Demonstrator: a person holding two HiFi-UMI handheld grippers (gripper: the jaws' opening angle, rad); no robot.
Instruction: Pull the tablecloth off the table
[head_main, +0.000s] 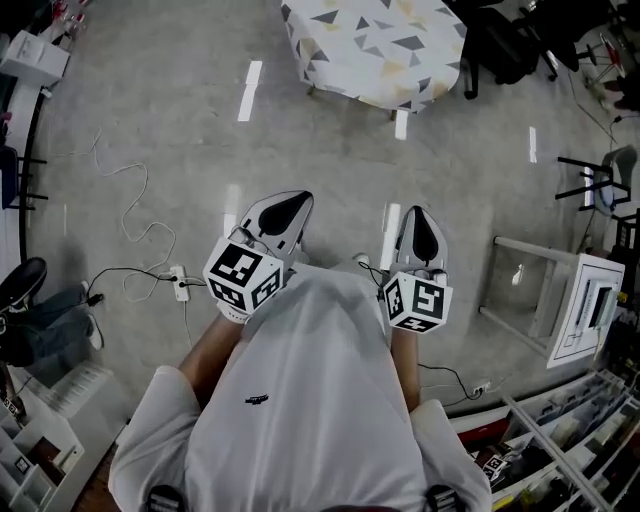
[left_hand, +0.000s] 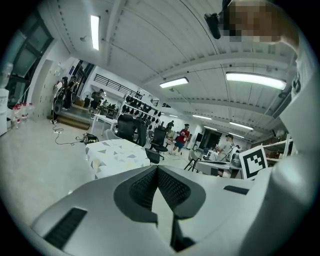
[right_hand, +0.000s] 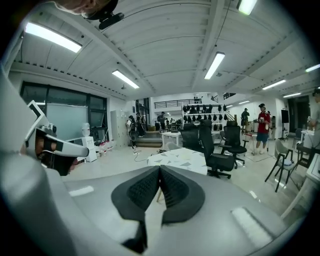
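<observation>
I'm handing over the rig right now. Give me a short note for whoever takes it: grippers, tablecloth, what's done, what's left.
Left gripper: jaws shut, empty, held close in front of the person.
Right gripper: jaws shut, empty, beside it.
Tablecloth: white with a triangle pattern, draped over the table, ahead across bare floor and well away from both grippers.
Done: nothing yet; the cloth lies untouched.
Left: walk up, open the jaws, grip the cloth's near edge, pull it off.
</observation>
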